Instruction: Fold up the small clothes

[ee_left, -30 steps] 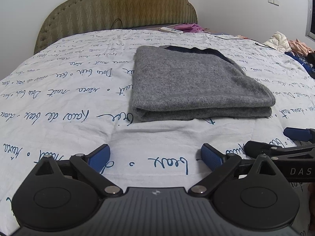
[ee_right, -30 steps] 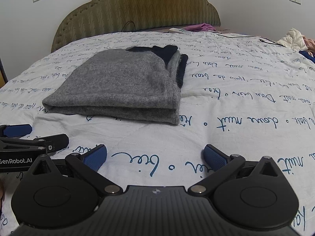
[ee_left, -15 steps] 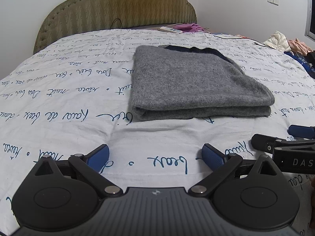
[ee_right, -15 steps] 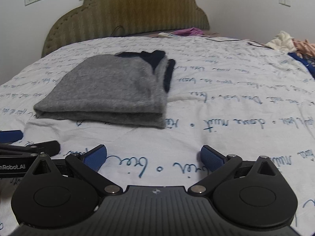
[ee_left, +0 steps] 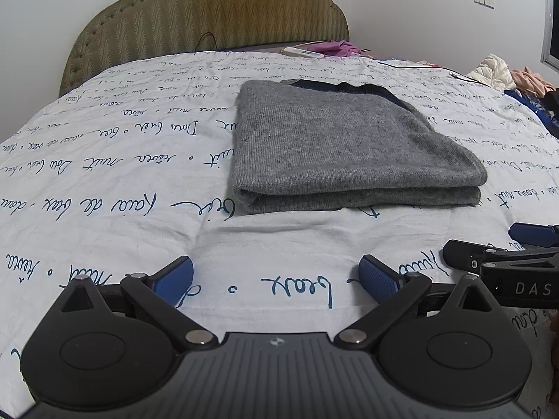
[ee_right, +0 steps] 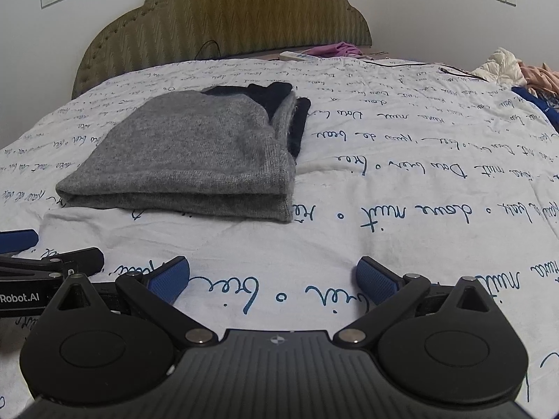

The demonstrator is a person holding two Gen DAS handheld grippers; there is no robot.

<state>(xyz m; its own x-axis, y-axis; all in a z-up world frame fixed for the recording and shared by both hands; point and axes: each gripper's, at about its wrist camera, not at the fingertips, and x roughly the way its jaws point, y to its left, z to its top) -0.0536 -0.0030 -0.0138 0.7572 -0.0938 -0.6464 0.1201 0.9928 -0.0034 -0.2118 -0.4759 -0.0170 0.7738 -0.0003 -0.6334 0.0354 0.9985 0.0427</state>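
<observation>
White bedding printed with blue script covered the bed, an olive padded headboard behind it. Your left gripper sat low over the sheet with its blue pads spread wide and nothing between them; your right gripper matched it, fingers released and apart, holding nothing. Both hung just beside each other near the foot of the bed, each visible at the edge of the other's view. Ahead, apart from both tools, the grey knit garment lay on the sheet as a flat rectangle, doubled over with layered edges facing you and a dark navy trim showing at its far end. By my reading the fold was largely made, and what remained was tidying or one more halving. For that, you would have wanted both grippers brought in level at the near corners, pads closing on all layers together rather than only the top one, since loose knit slides over itself. A lift kept low and even on both sides should have kept the stack square; the far right edge looked uneven in the right wrist view and deserved a check. Other clothes lay heaped at the far right.
</observation>
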